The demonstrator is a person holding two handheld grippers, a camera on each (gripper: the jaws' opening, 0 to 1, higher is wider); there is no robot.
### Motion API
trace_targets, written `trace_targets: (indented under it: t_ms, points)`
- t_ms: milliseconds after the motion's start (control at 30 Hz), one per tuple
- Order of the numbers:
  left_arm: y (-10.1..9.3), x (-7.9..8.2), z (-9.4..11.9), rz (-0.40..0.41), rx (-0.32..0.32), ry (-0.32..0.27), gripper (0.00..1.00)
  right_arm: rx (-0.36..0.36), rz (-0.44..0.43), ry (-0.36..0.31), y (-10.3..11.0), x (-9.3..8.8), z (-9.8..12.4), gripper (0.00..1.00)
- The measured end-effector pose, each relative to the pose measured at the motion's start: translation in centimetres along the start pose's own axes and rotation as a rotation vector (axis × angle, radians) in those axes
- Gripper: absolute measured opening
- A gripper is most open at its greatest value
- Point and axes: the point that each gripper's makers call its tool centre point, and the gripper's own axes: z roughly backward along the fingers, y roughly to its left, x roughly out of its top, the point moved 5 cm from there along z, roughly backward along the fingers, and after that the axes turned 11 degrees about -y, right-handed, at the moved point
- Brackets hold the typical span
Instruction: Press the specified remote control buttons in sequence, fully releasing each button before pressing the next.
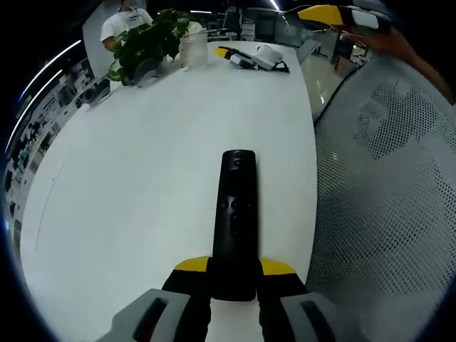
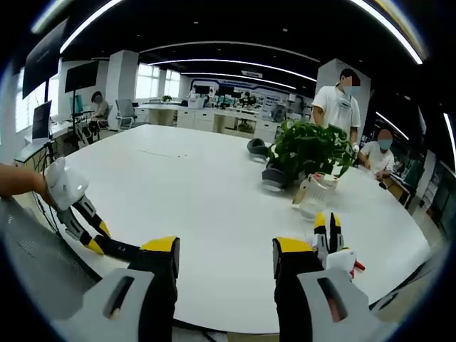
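Your left tool has its jaws clamped on the near end of the black remote, long axis pointing straight away over the white desk, close to its right edge. Your right tool hangs open over the desk's near edge. Potted plant and glass jar sit farther across; open-plan office behind.

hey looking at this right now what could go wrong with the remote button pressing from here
The left gripper pinches only the near end of the black remote, so a press further up may tip it or make it slip. The right gripper is open and aimed over the white table, its view away from the remote, so its first press might miss.
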Motion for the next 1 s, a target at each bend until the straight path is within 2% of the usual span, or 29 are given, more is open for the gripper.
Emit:
trace_targets:
  t_ms: [133, 267, 400, 500, 567, 667, 800, 1000]
  points:
    - [-0.2, -0.2, 0.1, -0.002, -0.002, -0.016, 0.24, 0.014, 0.004, 0.011, 0.2, -0.1, -0.1, 0.54]
    - [0.0, -0.3, 0.2, 0.000, -0.012, -0.047, 0.24, 0.073, -0.009, 0.035, 1.1, -0.2, -0.3, 0.50]
    - [0.0, -0.3, 0.1, -0.010, -0.021, -0.057, 0.24, 0.108, -0.025, 0.024, 1.8, 0.7, -0.4, 0.43]
    - [0.0, -0.3, 0.0, -0.027, -0.026, -0.061, 0.24, 0.147, -0.086, -0.008, 2.7, 1.9, -1.1, 0.37]
    - [-0.1, -0.3, 0.0, -0.044, -0.029, -0.065, 0.24, 0.191, -0.144, -0.026, 3.6, 2.8, -1.9, 0.32]
    - [0.0, -0.3, 0.0, -0.045, -0.033, -0.072, 0.24, 0.225, -0.175, -0.023, 4.3, 3.3, -3.4, 0.25]
    - [0.0, -0.3, 0.0, -0.065, -0.047, -0.074, 0.24, 0.275, -0.222, -0.035, 5.8, 4.3, -6.1, 0.24]
    - [0.0, -0.3, 0.0, -0.099, -0.070, -0.088, 0.24, 0.344, -0.262, -0.025, 7.3, 4.3, -8.3, 0.20]
